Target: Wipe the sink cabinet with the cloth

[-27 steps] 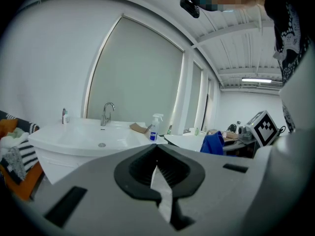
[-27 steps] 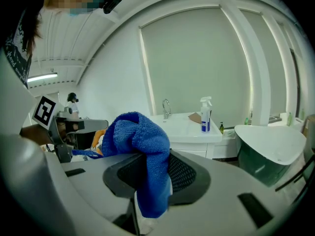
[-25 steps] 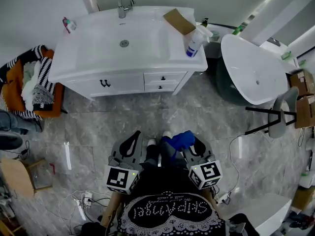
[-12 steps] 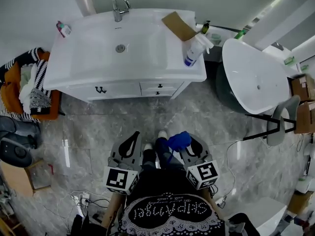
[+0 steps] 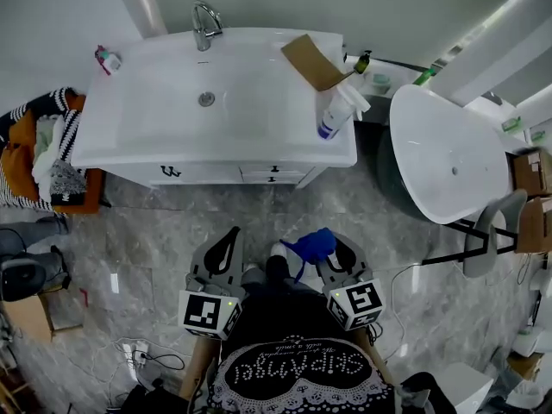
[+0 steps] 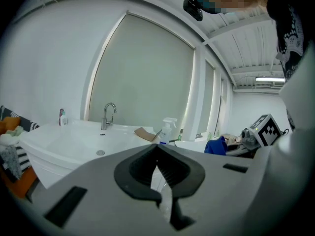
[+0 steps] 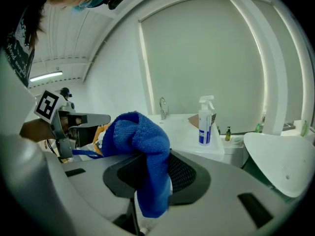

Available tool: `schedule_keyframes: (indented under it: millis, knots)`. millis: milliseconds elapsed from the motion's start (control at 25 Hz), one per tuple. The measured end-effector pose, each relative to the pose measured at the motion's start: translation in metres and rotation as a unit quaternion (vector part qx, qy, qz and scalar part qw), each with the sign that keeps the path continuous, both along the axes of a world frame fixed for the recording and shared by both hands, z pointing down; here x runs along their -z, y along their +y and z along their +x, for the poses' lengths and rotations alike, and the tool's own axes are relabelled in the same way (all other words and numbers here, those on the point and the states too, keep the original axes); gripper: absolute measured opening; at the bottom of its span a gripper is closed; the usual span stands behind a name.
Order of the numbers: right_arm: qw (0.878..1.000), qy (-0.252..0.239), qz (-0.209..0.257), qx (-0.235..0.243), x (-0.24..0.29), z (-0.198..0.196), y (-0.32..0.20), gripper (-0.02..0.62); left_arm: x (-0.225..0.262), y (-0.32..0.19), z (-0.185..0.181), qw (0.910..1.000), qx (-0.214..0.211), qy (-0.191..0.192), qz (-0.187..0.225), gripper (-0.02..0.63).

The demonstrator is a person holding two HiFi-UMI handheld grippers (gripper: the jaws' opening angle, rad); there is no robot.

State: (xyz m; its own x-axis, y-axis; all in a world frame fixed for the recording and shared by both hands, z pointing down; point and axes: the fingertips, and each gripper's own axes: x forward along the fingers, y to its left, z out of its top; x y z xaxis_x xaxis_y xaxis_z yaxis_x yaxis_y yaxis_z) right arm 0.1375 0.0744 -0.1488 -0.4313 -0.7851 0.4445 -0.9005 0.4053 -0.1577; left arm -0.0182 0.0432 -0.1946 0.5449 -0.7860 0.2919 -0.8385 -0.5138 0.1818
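The white sink cabinet (image 5: 216, 110) stands ahead, with a chrome tap (image 5: 201, 22) at its back and drawers (image 5: 259, 176) in its front. My right gripper (image 5: 330, 250) is shut on a blue cloth (image 5: 312, 243), which bunches over the jaws in the right gripper view as the cloth (image 7: 141, 151). My left gripper (image 5: 228, 244) is held beside it, low near my body, shut with nothing between the jaws. Both are well short of the cabinet. The left gripper view shows the basin (image 6: 93, 141) and the tap (image 6: 108, 114).
A spray bottle (image 5: 336, 112) and a brown cardboard piece (image 5: 309, 60) sit on the cabinet's right end, a small bottle (image 5: 107, 59) at its left. A white tub (image 5: 448, 158) stands to the right, a laundry basket (image 5: 47, 153) to the left. Cables (image 5: 151, 356) lie on the marble floor.
The view has moved closer to the cabinet, so its front drawers show less. Both grippers keep their place near my body, the cloth still held in the right one.
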Motion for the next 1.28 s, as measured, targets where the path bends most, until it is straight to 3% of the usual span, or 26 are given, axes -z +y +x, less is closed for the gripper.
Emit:
schedule_keyframes:
  millis: [240, 440, 560, 880, 1280]
  knots:
    - [1.0, -0.012, -0.003, -0.008, 0.002, -0.006, -0.009, 0.115, 0.002, -0.008, 0.001, 0.9999, -0.014, -0.001, 0.009, 0.0]
    - [0.999, -0.012, -0.001, -0.049, 0.005, -0.019, -0.006, 0.115, 0.007, -0.014, -0.016, 0.9991, -0.041, -0.001, 0.01, 0.0]
    - [0.997, -0.016, 0.007, -0.076, 0.01, -0.036, -0.001, 0.115, 0.014, -0.015, -0.031, 0.9973, -0.071, -0.003, 0.018, 0.0]
    - [0.996, -0.015, 0.023, -0.08, 0.01, -0.094, 0.009, 0.115, 0.006, -0.005, -0.077, 0.995, -0.099, -0.009, 0.007, 0.0]
    - [0.995, -0.007, -0.001, -0.1, 0.0, -0.115, 0.014, 0.115, 0.002, 0.001, -0.111, 0.996, -0.089, 0.001, 0.004, 0.0]
